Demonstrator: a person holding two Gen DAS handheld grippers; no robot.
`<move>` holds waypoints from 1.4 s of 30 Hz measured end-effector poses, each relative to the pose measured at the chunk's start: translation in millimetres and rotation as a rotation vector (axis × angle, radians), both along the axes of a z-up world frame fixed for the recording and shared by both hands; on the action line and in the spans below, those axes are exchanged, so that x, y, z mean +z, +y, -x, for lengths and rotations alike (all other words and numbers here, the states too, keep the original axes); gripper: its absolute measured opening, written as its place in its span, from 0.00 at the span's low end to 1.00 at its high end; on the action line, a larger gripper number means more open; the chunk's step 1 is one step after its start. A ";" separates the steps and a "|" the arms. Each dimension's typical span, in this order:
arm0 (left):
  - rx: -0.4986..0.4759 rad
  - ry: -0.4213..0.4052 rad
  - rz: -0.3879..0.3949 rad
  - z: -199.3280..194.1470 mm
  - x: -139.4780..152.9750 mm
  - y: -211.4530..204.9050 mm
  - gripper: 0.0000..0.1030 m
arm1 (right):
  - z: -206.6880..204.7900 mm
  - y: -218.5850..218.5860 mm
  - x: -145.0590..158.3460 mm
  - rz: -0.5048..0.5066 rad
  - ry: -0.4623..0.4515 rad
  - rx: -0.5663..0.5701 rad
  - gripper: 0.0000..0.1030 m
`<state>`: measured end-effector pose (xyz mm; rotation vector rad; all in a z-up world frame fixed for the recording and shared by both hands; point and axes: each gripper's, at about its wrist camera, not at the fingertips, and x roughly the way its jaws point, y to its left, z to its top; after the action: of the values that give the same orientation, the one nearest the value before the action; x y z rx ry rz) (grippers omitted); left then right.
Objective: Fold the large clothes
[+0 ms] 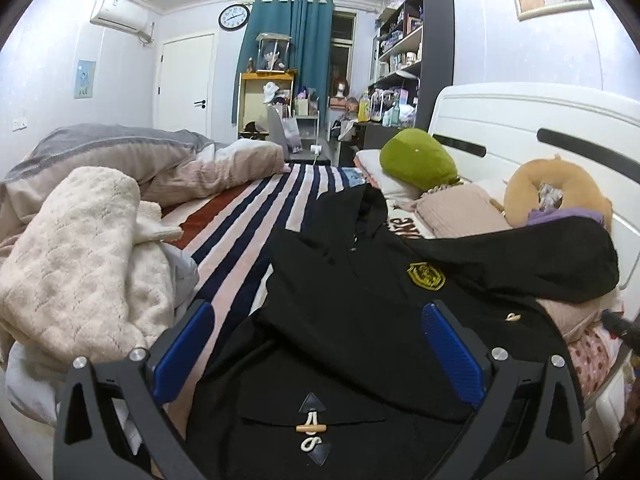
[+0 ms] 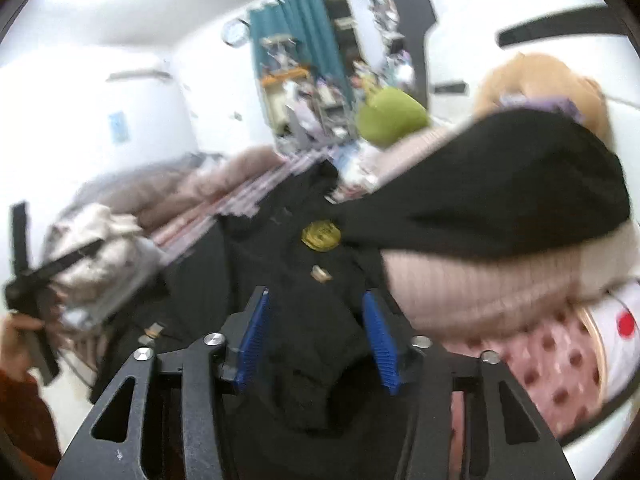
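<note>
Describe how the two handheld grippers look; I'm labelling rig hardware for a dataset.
The left gripper and right gripper match: matte black angular frames with triangular cut-outs, round silver bolt heads at the joints, and two flat fingers faced with ribbed blue pads. No cables or markings show. In the right wrist view, the person's hand emerges from a rust-red sleeve.

I can read almost nothing here. On the bed's headboard edge, a printed cloth (image 1: 404,226) beside the black coat (image 1: 360,300) shows dark block letters, partly hidden. The coat's yellow badge (image 1: 426,275) stays illegible, as do the wall clock's (image 1: 234,17) numerals.
</note>
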<state>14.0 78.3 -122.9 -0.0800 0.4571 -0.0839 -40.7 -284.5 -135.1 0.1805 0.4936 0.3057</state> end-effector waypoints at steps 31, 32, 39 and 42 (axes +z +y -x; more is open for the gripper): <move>-0.064 -0.012 0.022 -14.2 16.4 -31.4 0.99 | -31.6 -225.6 -44.2 -0.263 0.070 -0.477 0.66; -0.061 -0.008 0.020 -15.3 16.7 -31.9 0.99 | -34.2 -227.7 -44.2 -0.268 0.066 -0.469 0.67; -0.034 0.002 0.035 -19.9 17.3 -24.5 0.99 | -42.4 -217.2 -35.1 -0.254 -0.045 -0.434 0.13; -0.025 -0.001 0.041 -19.4 17.3 -19.5 0.99 | -30.2 -209.4 -24.8 -0.232 -0.105 -0.436 0.07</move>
<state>33.4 58.8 -105.6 -0.1147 0.4551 -0.1182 -10.5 -493.9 -159.9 0.4872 0.3032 -0.0555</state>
